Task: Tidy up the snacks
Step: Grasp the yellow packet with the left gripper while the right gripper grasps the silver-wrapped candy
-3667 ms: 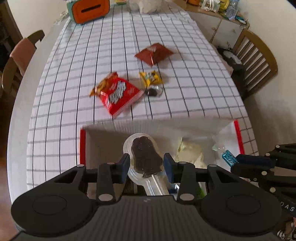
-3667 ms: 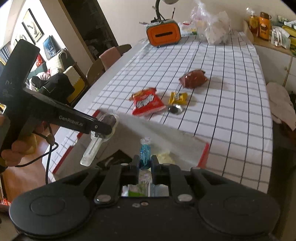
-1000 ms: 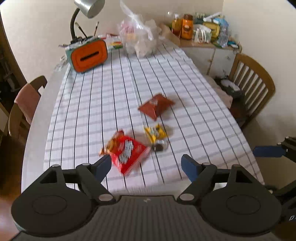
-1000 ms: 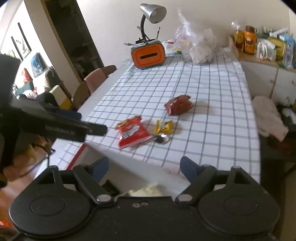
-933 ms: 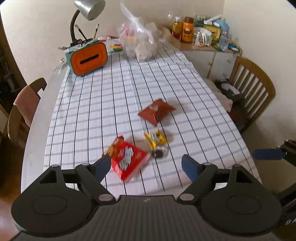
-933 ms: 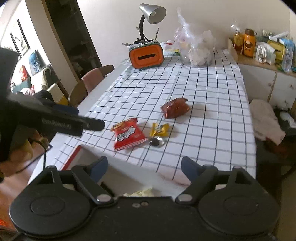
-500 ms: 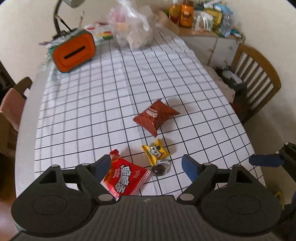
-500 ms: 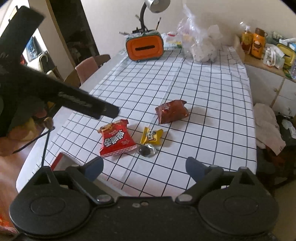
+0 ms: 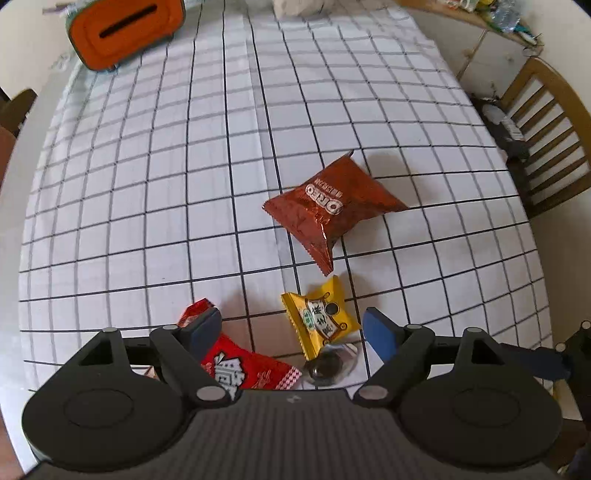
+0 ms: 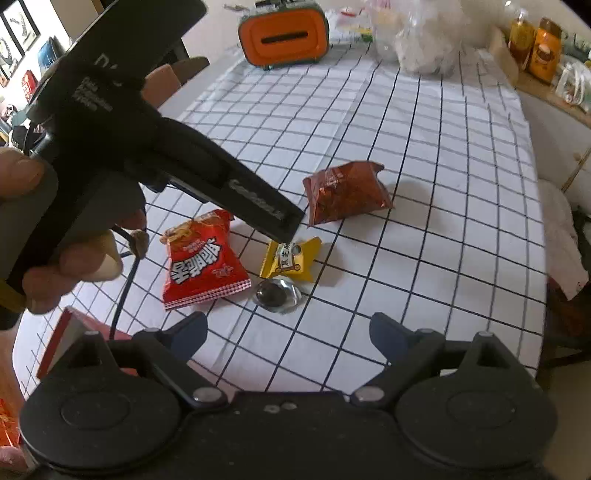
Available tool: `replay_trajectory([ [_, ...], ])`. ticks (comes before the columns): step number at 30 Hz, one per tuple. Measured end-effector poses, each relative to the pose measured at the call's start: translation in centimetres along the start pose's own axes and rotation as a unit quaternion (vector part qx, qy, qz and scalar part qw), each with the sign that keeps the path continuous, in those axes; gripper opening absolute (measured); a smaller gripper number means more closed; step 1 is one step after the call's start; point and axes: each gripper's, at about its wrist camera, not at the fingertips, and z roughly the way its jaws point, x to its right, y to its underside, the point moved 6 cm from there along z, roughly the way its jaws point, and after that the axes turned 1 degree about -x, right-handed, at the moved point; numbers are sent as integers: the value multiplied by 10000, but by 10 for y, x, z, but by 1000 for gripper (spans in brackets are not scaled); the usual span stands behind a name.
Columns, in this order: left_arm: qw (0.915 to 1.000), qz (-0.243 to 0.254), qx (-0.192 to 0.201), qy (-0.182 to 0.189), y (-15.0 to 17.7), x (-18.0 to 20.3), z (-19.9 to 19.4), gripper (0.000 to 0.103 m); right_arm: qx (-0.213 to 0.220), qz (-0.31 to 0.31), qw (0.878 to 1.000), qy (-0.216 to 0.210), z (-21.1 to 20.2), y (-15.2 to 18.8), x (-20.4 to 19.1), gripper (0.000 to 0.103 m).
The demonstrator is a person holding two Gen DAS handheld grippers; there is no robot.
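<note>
Hovering wide open and empty, the left gripper [image 9: 291, 326] sits just above the yellow candy packet [image 9: 320, 316]; the right gripper [image 10: 288, 334], equally spread, holds nothing, nearer than that packet

Bright daylight, soft shadows — fisheye-bent edges, slight blur.

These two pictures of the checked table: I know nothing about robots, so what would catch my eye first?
Probably the small cluster of snacks on the checked tablecloth: a red packet, a yellow packet, a clear-wrapped dark sweet and, farther back, a brown Oreo bag. In the right wrist view the left gripper looms over the yellow packet, jaws open. An orange box stands at the table's far end.
</note>
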Motion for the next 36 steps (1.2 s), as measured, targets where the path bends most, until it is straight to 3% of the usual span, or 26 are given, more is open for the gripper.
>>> replay_trajectory([
  [5, 9995, -128, -233, 142, -4, 3, 25, 84, -262, 323, 9991, -107, 29, -5, 9, 93],
  [17, 9993, -48, -353, 145, 1, 14, 57, 82, -606, 177, 9980, 53, 64, -5, 6, 86],
  [21, 9990, 7, -438, 100, 1, 15, 62, 62, -656, 71, 9978, 72, 70, -5, 4, 83],
  [24, 9985, -21, -533, 115, 2, 13, 69, 55, -683, -2, 9976, 76, 73, -6, 2, 82],
  [36, 9983, -300, -333, 379, 0, -13, 64, 43, -840, -344, 9958, 71, 90, -13, -9, 69],
])
